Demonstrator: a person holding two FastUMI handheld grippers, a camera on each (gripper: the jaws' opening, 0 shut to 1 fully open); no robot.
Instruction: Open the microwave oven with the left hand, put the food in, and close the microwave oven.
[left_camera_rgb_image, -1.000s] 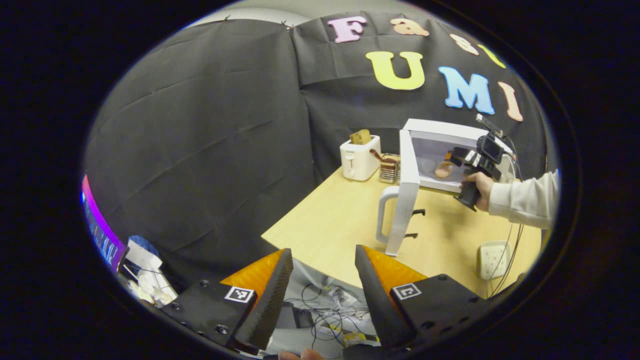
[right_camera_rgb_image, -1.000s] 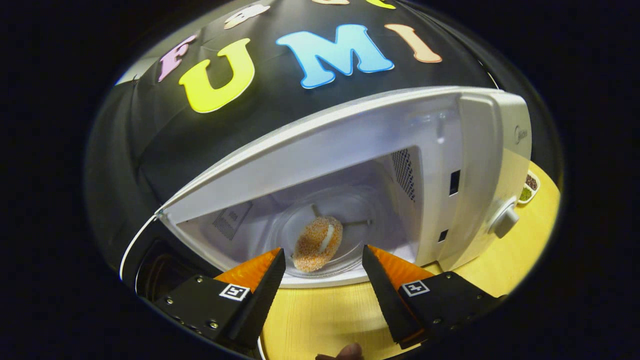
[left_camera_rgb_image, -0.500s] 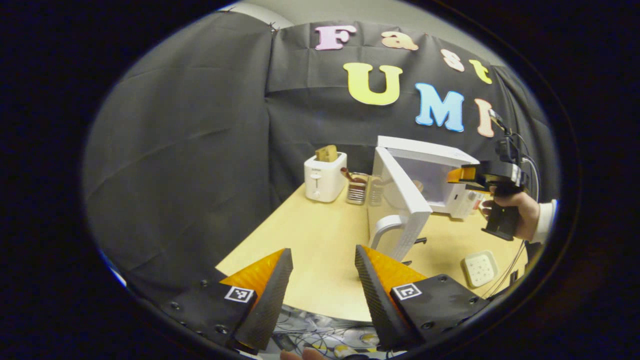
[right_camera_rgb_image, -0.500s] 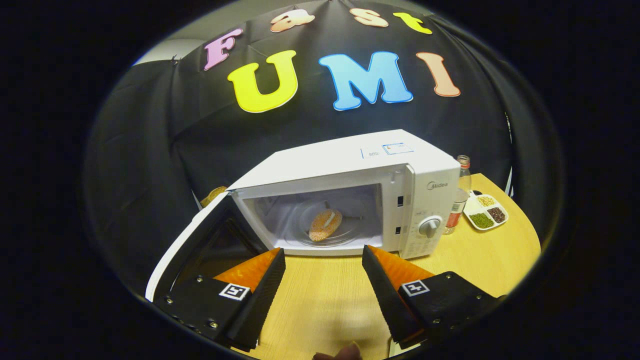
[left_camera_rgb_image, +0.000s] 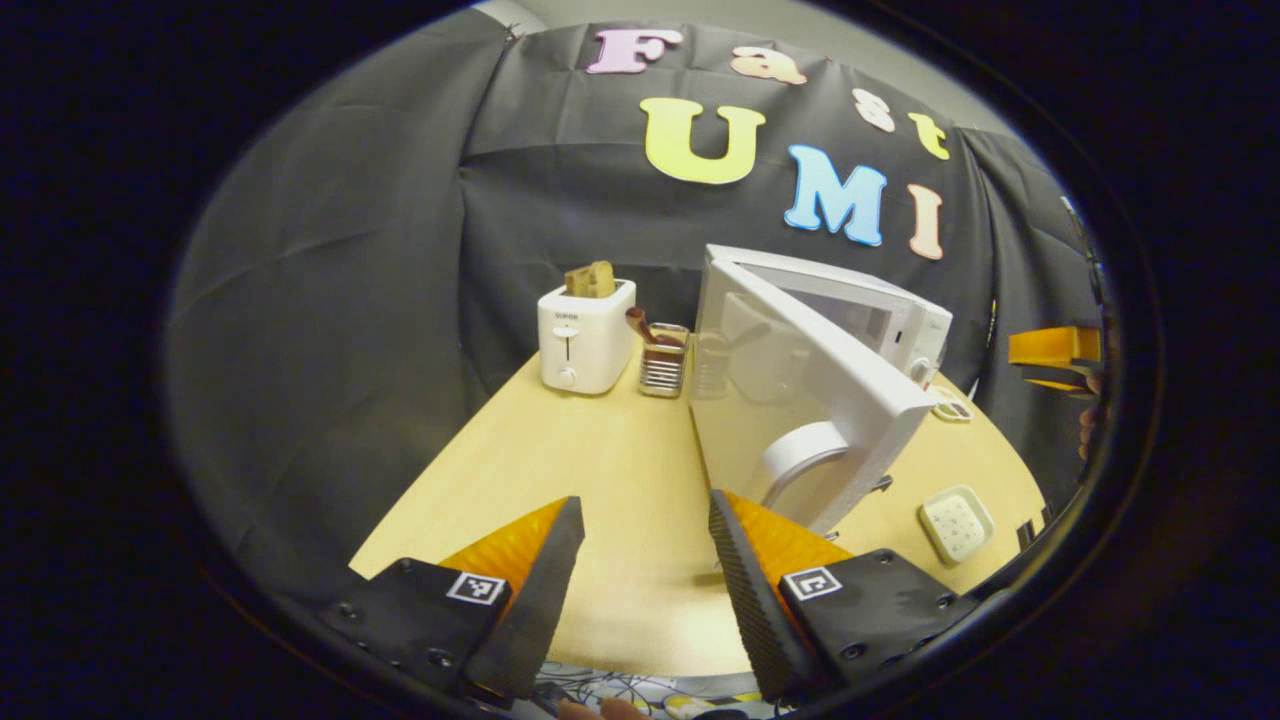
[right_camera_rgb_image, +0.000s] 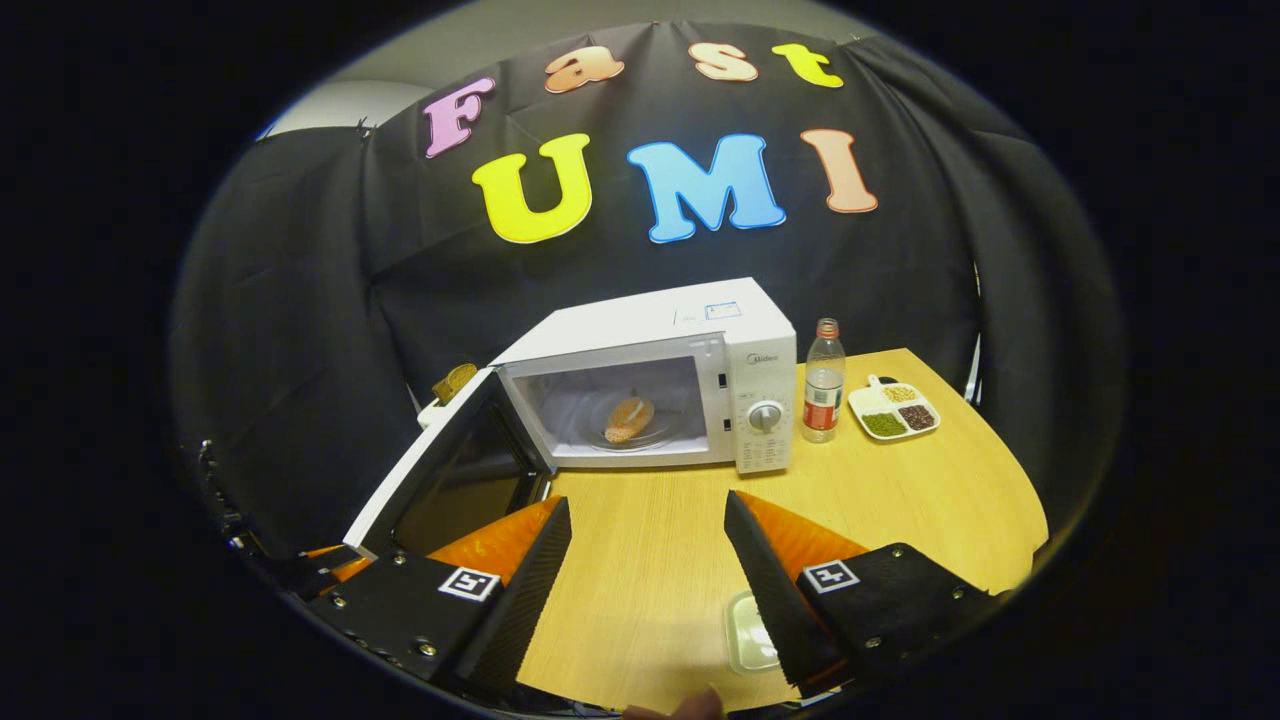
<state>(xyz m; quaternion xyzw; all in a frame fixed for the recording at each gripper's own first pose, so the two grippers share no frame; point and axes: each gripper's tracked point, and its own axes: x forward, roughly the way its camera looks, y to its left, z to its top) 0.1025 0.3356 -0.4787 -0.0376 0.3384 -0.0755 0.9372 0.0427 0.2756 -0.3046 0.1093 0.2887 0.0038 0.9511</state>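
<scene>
The right claw hangs spread and empty, now pulled well back from the white box-shaped microwave oven; a second ago it sat at the cavity mouth. The food, an orange crumbed patty, lies on the glass turntable inside, at the claw's 12 o'clock. The left claw, also spread and empty, has come nearer the open white door at its 1 o'clock above the pale wooden worktop. Judging by this, only closing remains.

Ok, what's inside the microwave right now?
The microwave stands open, and a breaded piece of food lies on its glass turntable. The cavity's left side is hidden behind the door frame.
</scene>
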